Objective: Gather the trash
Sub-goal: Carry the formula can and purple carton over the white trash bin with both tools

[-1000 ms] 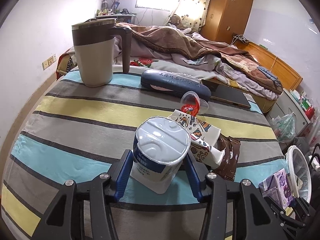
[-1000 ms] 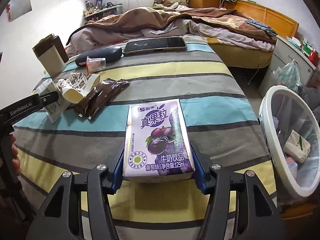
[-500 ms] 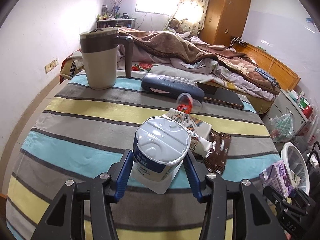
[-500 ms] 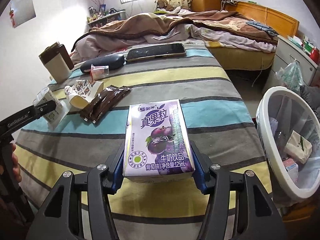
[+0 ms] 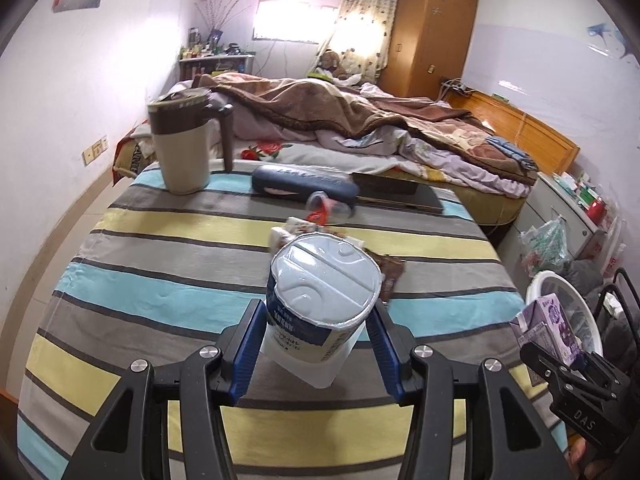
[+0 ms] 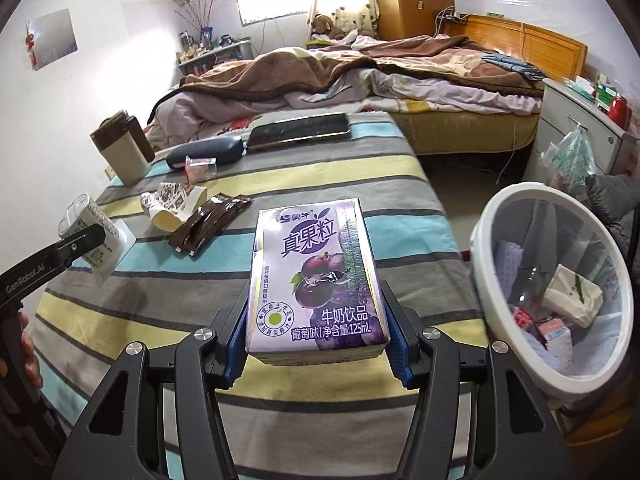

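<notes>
The left hand-held gripper [image 5: 318, 344] pinches a light, squashy yogurt cup [image 5: 322, 304] by its sides above the striped surface [image 5: 168, 256], while the right hand-held gripper [image 6: 316, 344] squeezes a light purple milk box [image 6: 316, 280], with the trash bin [image 6: 484, 216] at 3 o'clock.

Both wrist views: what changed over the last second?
Both grippers lifted their loads off the striped tablecloth. The left gripper raised the white foil-lidded cup; the right gripper carried the purple grape milk carton up and toward the white mesh trash bin. Nothing was released. The brown sachets, beige mug and navy case stayed put.
</notes>
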Demonstrator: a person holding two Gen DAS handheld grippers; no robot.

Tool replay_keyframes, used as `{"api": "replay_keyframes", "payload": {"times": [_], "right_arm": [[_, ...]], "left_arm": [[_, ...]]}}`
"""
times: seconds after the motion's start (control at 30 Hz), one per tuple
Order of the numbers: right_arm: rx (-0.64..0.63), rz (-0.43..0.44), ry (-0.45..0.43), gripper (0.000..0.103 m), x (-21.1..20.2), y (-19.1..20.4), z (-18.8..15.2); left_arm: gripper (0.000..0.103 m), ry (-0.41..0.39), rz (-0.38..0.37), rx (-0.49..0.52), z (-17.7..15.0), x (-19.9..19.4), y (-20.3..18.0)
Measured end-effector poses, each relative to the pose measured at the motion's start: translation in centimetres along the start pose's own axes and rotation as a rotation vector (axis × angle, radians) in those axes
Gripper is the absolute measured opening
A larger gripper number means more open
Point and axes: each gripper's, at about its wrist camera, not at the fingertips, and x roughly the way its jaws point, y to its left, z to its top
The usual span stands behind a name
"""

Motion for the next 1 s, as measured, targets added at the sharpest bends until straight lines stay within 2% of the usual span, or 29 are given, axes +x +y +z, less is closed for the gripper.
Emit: {"api": "replay_keyframes", "payload": {"times": [0.3, 1.0], "right_arm": [[0.028, -0.017, -0.037, 0.058, -1.8, -2.9, -0.1], [0.143, -0.129, -0.094, 0.058, -4.7, -12.4, -0.2]], "left_arm": [[0.052, -0.022, -0.044, 0.076, -0.9, -2.0, -5.1], [0.052, -0.012, -0.211, 0.254, -2.5, -2.1, -18.9]]}}
